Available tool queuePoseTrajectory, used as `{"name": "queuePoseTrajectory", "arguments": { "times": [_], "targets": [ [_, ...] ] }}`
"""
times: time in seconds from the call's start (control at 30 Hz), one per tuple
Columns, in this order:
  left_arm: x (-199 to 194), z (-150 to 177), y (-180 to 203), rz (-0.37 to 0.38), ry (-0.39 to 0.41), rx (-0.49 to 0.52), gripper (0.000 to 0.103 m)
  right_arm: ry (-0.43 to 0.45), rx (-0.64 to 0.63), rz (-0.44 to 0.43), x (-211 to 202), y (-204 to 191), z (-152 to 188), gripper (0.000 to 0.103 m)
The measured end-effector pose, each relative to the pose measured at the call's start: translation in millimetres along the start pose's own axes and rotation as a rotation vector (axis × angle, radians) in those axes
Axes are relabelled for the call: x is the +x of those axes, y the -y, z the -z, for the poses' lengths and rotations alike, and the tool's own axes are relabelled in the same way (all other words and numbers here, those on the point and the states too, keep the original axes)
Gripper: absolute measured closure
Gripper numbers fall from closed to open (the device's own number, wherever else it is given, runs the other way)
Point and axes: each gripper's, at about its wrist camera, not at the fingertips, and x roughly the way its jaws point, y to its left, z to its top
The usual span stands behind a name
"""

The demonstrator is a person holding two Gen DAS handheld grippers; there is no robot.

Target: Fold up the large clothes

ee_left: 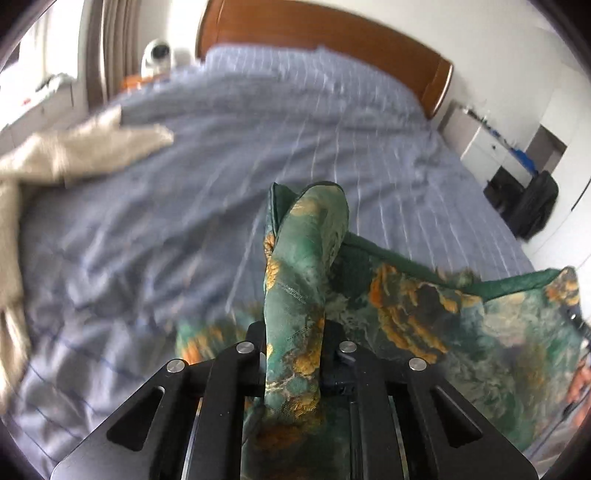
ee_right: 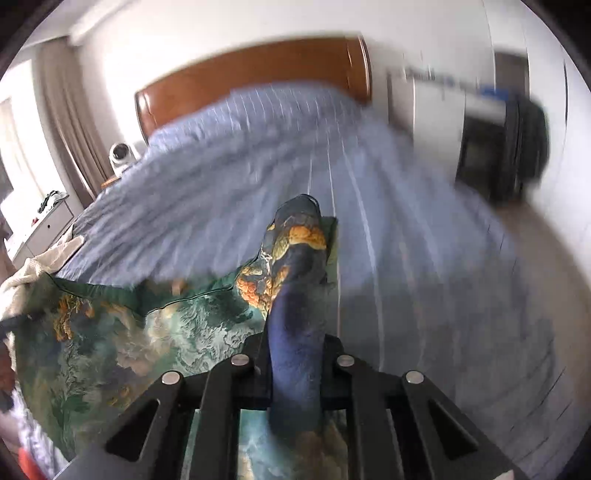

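A green cloth printed with orange flowers (ee_left: pixel 461 314) hangs stretched above the bed between my two grippers. My left gripper (ee_left: pixel 297 291) is shut on one bunched corner of it, and the fabric drapes over the fingers and hides them. In the right wrist view the same cloth (ee_right: pixel 110 332) spreads away to the left. My right gripper (ee_right: pixel 295 295) is shut on another bunched corner, which looks dark blue and orange there and covers the fingers. The cloth's dark green hem (ee_left: pixel 424 269) runs taut between the two held corners.
A blue striped bed cover (ee_left: pixel 221 184) fills the view, under a wooden headboard (ee_left: pixel 332 33). A beige garment (ee_left: pixel 92 147) lies on the bed's left side. A white round device (ee_left: pixel 157 55) stands by the curtain. A white cabinet (ee_left: pixel 491 147) and a black bag (ee_left: pixel 535 206) stand at the right.
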Motion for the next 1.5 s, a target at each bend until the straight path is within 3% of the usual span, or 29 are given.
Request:
{"name": "queuePoseTrajectory", "arguments": {
  "times": [0.13, 0.2, 0.23, 0.27, 0.37, 0.7, 0.93, 1.0, 1.13, 1.17, 1.2, 1.23, 1.33, 1.5],
  "targets": [
    [54, 15, -2, -0.103, -0.011, 0.055, 0.088, -0.043, 0.037, 0.050, 30, 6, 1, 0.089],
    [95, 44, -12, -0.124, -0.048, 0.057, 0.084, -0.136, 0.044, 0.081, 68, 12, 27, 0.088],
    [97, 56, -18, -0.099, -0.026, 0.036, 0.084, -0.203, 0.060, 0.072, 90, 18, 51, 0.087],
    [94, 64, -22, -0.086, 0.028, 0.019, 0.084, -0.215, 0.084, 0.040, 105, 20, 71, 0.087],
    [92, 64, -24, -0.064, 0.047, 0.011, 0.083, -0.123, 0.115, 0.043, 102, 23, 85, 0.087],
    [92, 71, -34, 0.015, 0.070, -0.048, 0.082, -0.089, 0.150, 0.008, 113, 29, 92, 0.086],
    [94, 68, -30, -0.002, 0.064, -0.041, 0.081, -0.081, 0.213, -0.066, 116, 45, 95, 0.085],
    [90, 67, -26, -0.033, 0.061, -0.031, 0.075, -0.080, 0.239, -0.094, 115, 51, 95, 0.084],
    [71, 55, -17, -0.135, -0.005, 0.007, 0.041, -0.110, 0.310, -0.163, 107, 64, 93, 0.081],
    [55, 51, -15, -0.136, 0.001, 0.017, 0.037, -0.135, 0.322, -0.175, 103, 68, 89, 0.075],
    [38, 51, -15, -0.107, 0.024, 0.030, 0.037, -0.140, 0.329, -0.171, 97, 71, 86, 0.061],
    [23, 53, -14, -0.073, 0.043, 0.045, 0.034, -0.105, 0.334, -0.155, 77, 75, 81, 0.055],
    [-23, 66, -9, -0.020, 0.089, 0.107, 0.023, 0.005, 0.264, -0.166, 21, 72, 78, 0.053],
    [-59, 73, 19, 0.095, 0.097, 0.112, 0.021, 0.064, 0.079, -0.258, -29, 38, 96, 0.053]
  ]
}}
